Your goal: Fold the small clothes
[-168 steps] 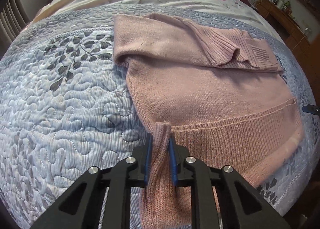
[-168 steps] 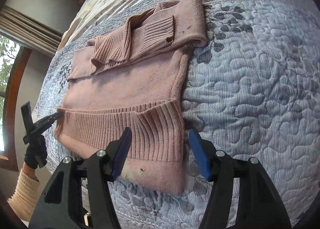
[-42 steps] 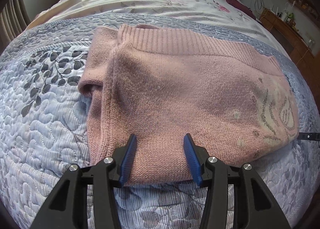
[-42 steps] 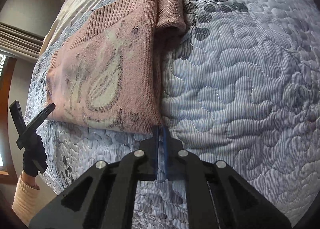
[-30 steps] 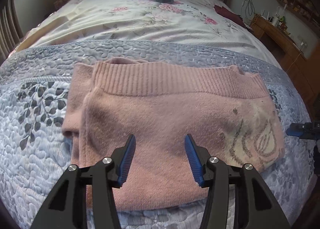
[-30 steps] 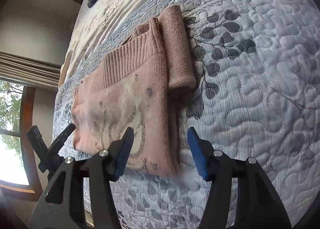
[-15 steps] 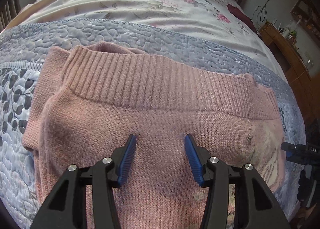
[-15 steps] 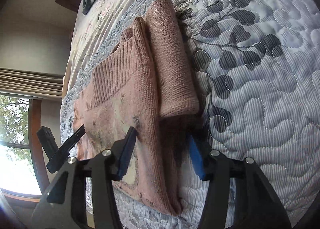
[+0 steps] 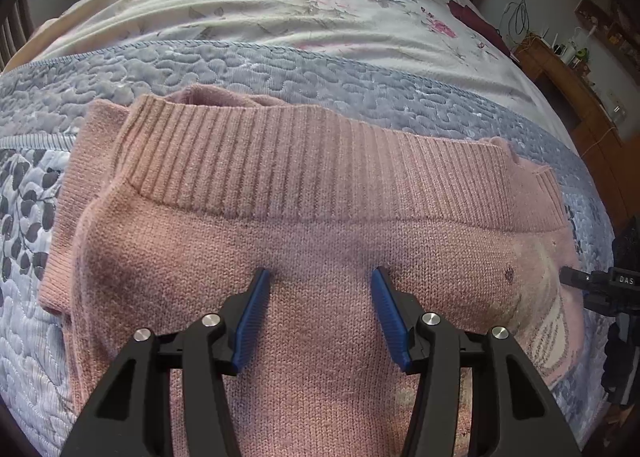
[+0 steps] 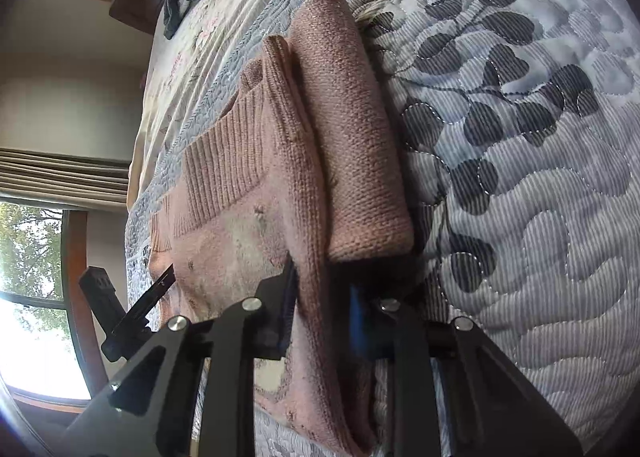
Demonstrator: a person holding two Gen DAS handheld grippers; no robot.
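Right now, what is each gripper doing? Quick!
Left gripper: open over the sweater, holding nothing.
Right gripper: open, straddling the sweater's folded edge, not clamped.

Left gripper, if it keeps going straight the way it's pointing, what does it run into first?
Probably the pink sweater. The left gripper is open right over its knit body, aimed toward the ribbed band. Whether the fingers already touch the fabric is unclear.

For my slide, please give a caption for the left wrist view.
Open left gripper poised over a folded pink sweater on a grey quilted bedspread.
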